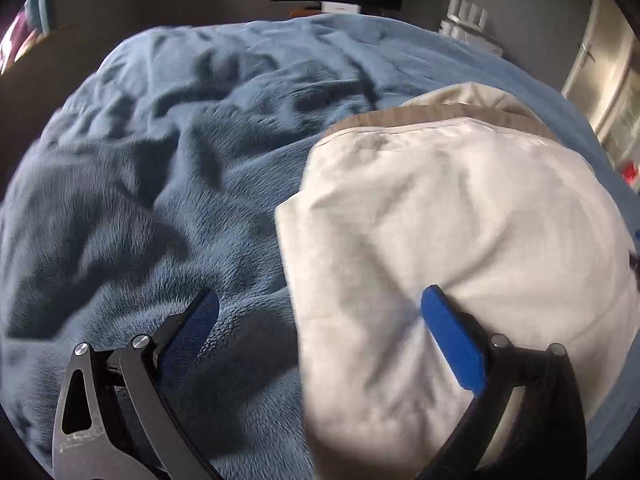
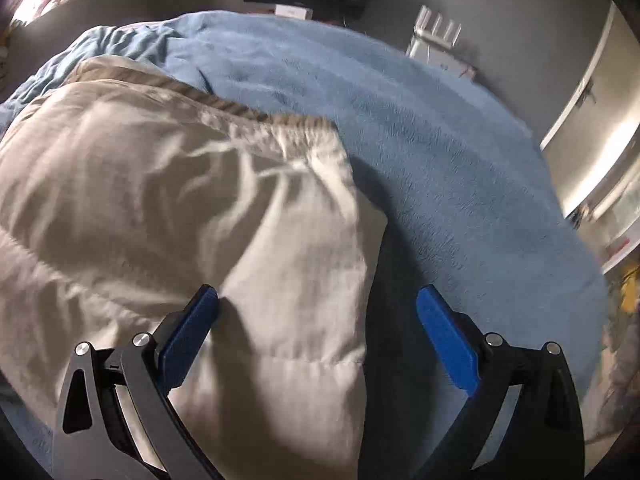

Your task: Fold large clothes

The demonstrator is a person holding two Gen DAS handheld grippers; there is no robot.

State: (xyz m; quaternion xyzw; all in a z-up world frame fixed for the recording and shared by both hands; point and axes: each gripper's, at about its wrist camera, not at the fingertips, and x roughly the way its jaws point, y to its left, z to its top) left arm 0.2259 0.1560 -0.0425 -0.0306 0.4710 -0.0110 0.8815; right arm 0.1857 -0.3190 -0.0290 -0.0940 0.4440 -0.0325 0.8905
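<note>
step: looks to me like I'm between folds. The beige garment (image 1: 452, 216) is already doubled over into a chunky bundle, with a tan band along its far edge.
where it is: lying on the blue fleece blanket (image 1: 160, 184) on the bed, nothing lifted.
left gripper (image 1: 320, 312): fingers spread wide, pinching nothing. It straddles the bundle's left edge; right finger (image 1: 452, 340) over the cloth, contact unclear, left one over the blanket.
right gripper (image 2: 318, 312): also wide open and empty, straddling the bundle's right edge. Left finger (image 2: 192, 332) seems to rest on the fabric.
next move: I'd guess close on both near corners and carry them toward the band. Thick layers, so a shallow bite could slip.
</note>
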